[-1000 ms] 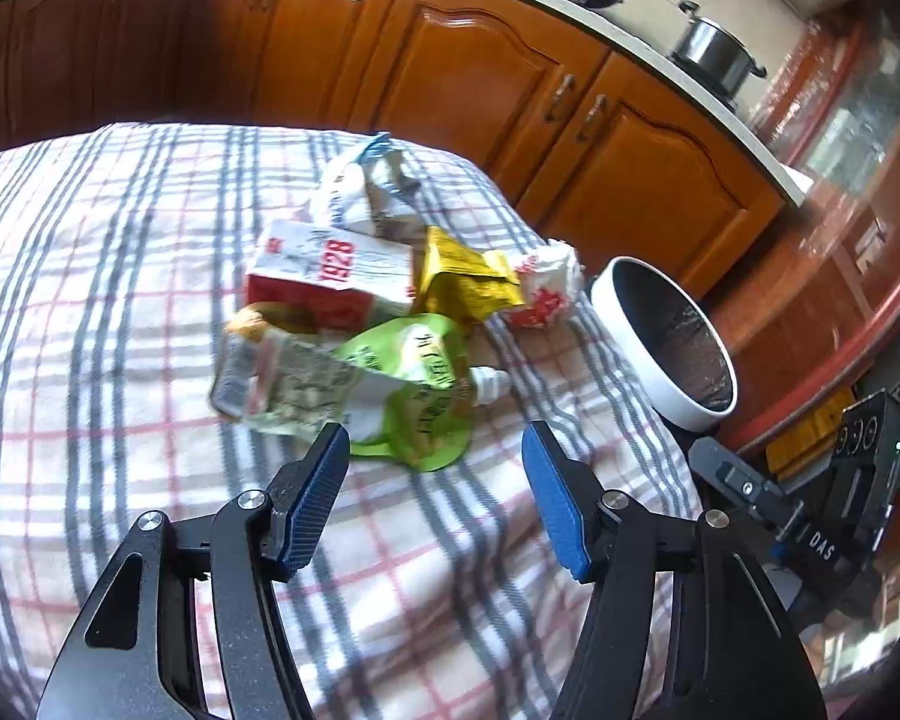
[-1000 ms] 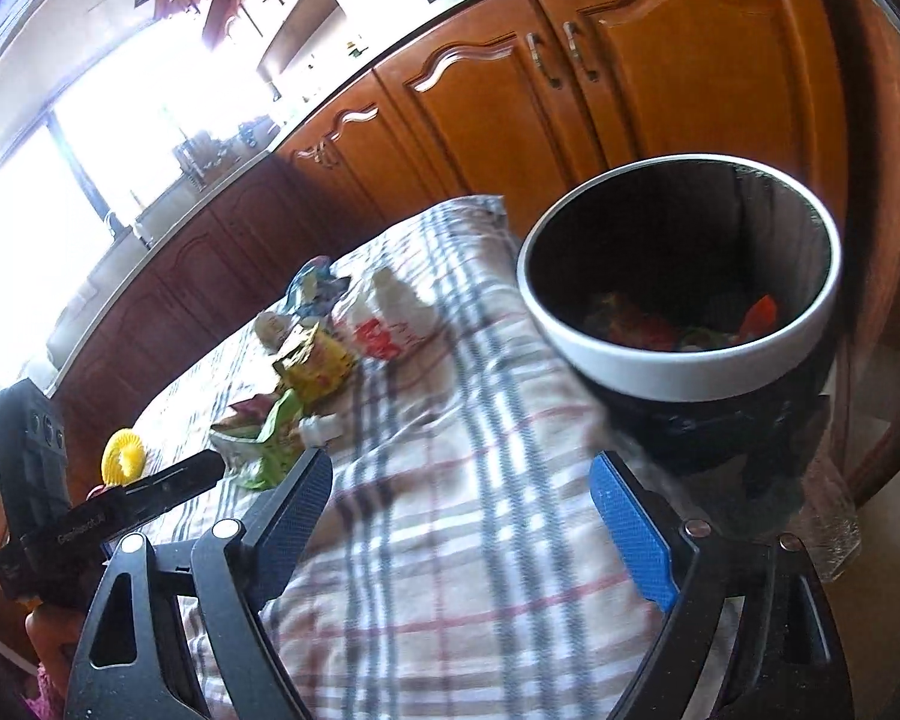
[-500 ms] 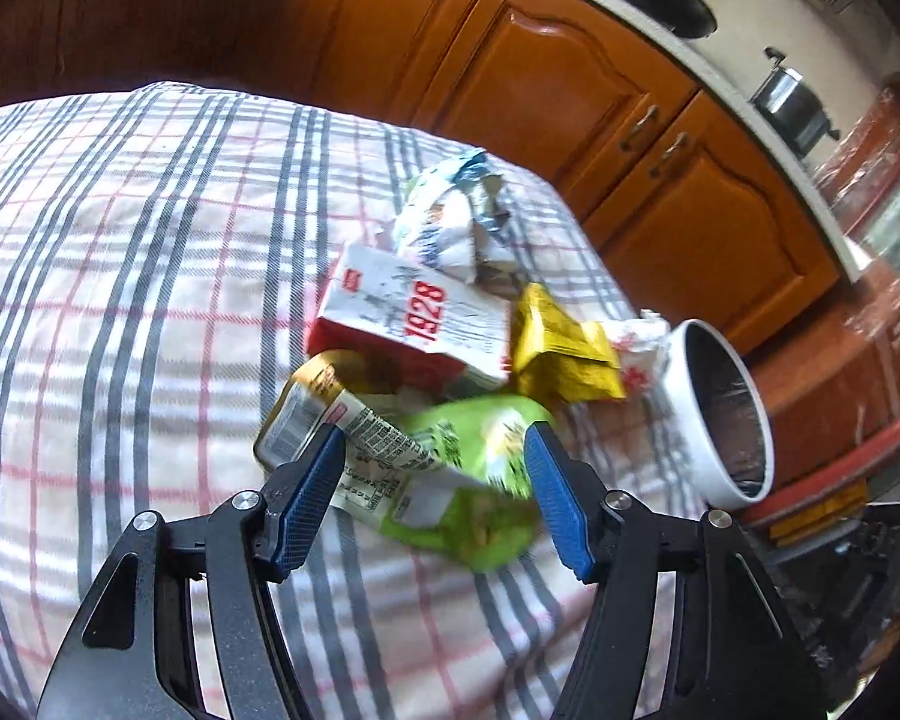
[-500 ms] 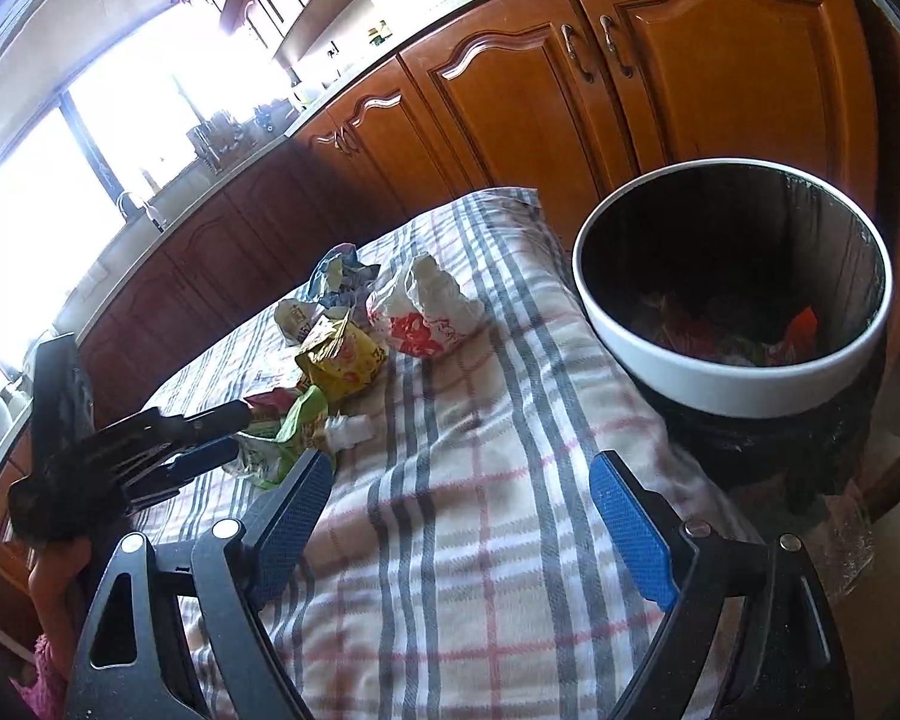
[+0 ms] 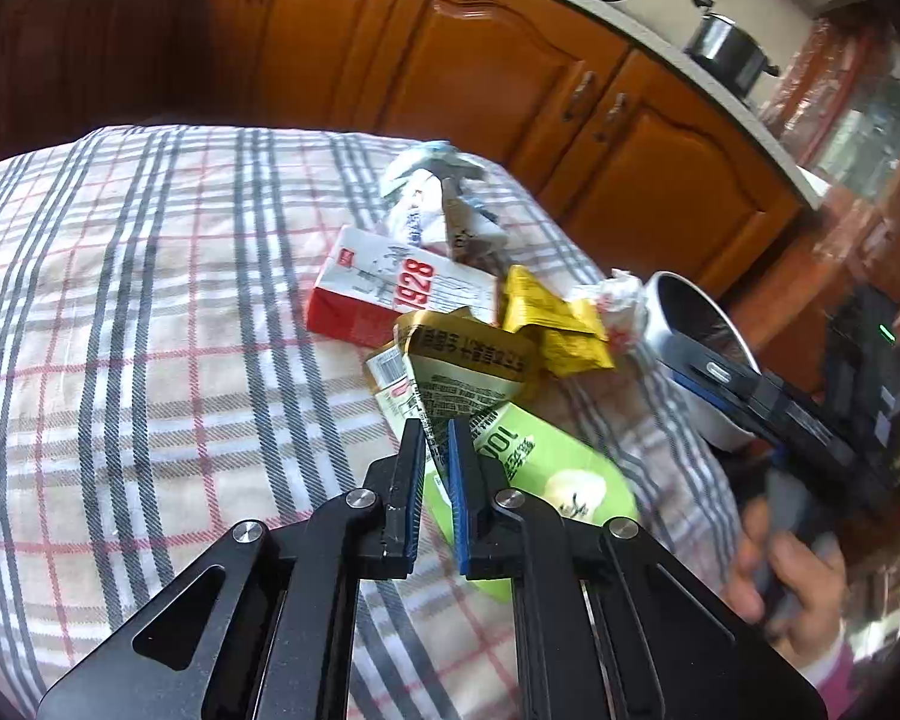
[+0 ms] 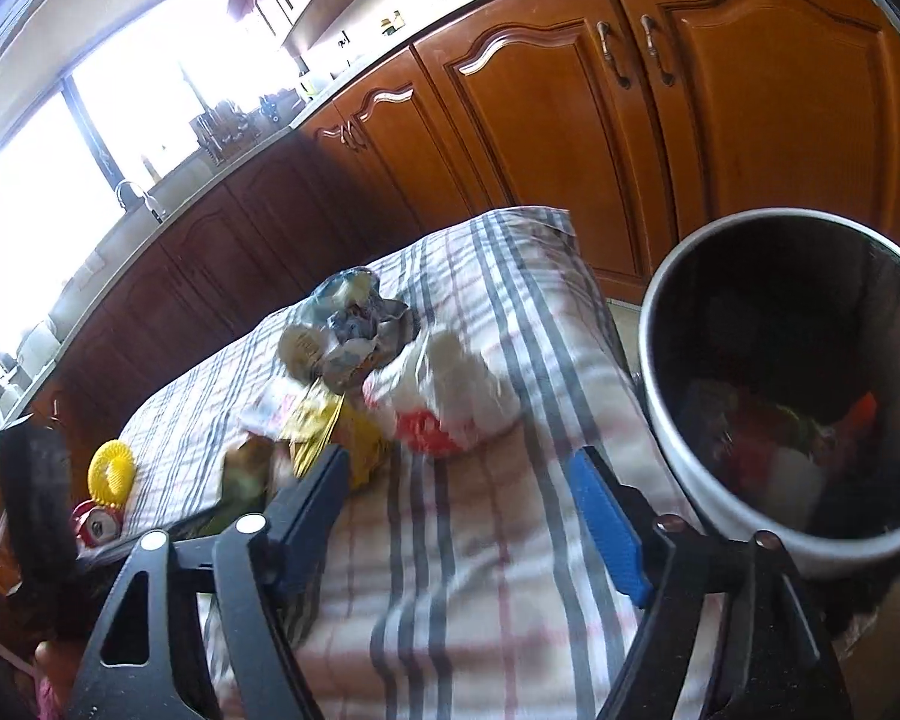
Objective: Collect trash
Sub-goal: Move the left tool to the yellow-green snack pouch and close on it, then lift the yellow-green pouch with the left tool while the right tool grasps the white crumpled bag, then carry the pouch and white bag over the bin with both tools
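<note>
My left gripper (image 5: 433, 441): jaws drawn narrow, pinching the printed edge of a crumpled green-and-white plastic snack pouch (image 5: 528, 456). The pouch lies at the near edge of the trash pile on the plaid-cloth desk (image 5: 150, 324); whether it has lifted off the cloth I cannot tell.

Handling judgement: thin film, very light, soft, likely slippery. A grip on a flat doubled edge, as here, should hold better than one on the puffed body.

Outward from the pouch: a gold-trimmed flattened wrapper (image 5: 468, 354) touches it, then a yellow foil packet (image 5: 546, 312), a red-and-white cardboard carton marked 1928 (image 5: 390, 288), and a crumpled white-and-blue bag (image 5: 438, 210) furthest off. The carton looks stiffer and should be taken across its narrow faces.

My right gripper (image 6: 459, 504): jaws wide, holding nothing, over the cloth beside a crumpled white-and-red plastic bag (image 6: 450, 396). The round white-rimmed trash bin (image 6: 660, 360) stands just past the desk edge, already holding scraps.
</note>
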Action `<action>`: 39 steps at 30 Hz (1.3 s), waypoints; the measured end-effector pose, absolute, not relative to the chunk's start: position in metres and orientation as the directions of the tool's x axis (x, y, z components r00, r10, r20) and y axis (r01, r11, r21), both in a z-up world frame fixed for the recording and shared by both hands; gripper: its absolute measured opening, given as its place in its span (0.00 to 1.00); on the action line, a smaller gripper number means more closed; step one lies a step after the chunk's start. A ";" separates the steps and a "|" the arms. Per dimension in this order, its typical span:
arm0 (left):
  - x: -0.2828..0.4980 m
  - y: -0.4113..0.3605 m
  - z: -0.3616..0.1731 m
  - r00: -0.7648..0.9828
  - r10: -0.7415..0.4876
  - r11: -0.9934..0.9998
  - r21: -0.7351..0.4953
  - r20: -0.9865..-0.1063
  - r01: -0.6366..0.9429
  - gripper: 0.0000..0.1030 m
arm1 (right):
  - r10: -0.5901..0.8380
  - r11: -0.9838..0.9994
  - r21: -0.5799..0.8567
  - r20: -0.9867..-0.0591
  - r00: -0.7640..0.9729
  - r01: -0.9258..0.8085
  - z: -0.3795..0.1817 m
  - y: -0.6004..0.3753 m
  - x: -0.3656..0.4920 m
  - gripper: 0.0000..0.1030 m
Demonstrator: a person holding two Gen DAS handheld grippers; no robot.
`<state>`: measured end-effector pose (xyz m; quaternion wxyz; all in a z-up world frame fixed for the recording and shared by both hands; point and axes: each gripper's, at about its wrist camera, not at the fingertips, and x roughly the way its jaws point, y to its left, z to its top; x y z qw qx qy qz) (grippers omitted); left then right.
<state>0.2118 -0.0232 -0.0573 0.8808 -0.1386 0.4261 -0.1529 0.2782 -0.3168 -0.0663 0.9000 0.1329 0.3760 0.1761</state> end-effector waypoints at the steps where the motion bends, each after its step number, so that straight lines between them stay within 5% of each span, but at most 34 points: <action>1: 0.209 -0.022 -0.056 0.590 -0.393 0.914 -0.372 -0.706 0.163 0.05 | 0.415 0.904 0.369 -0.635 0.651 -0.217 -0.067 -0.314 0.287 0.67; 4: 0.204 -0.023 -0.050 0.584 -0.412 0.907 -0.372 -0.699 0.196 0.03 | 0.412 0.907 0.359 -0.646 0.642 -0.221 -0.070 -0.306 0.303 0.60; 6: 0.202 -0.024 -0.047 0.583 -0.421 0.904 -0.375 -0.695 0.206 0.02 | 0.413 0.908 0.350 -0.655 0.633 -0.231 -0.072 -0.302 0.309 0.40; 7: 0.200 -0.025 -0.046 0.585 -0.421 0.904 -0.371 -0.693 0.210 0.02 | 0.407 0.912 0.337 -0.666 0.625 -0.234 -0.074 -0.298 0.312 0.21; 39: 0.207 -0.147 -0.009 0.559 -0.520 0.849 -0.319 -0.646 0.420 0.02 | 0.294 0.929 0.360 -0.581 0.759 -0.085 -0.039 -0.411 0.213 0.18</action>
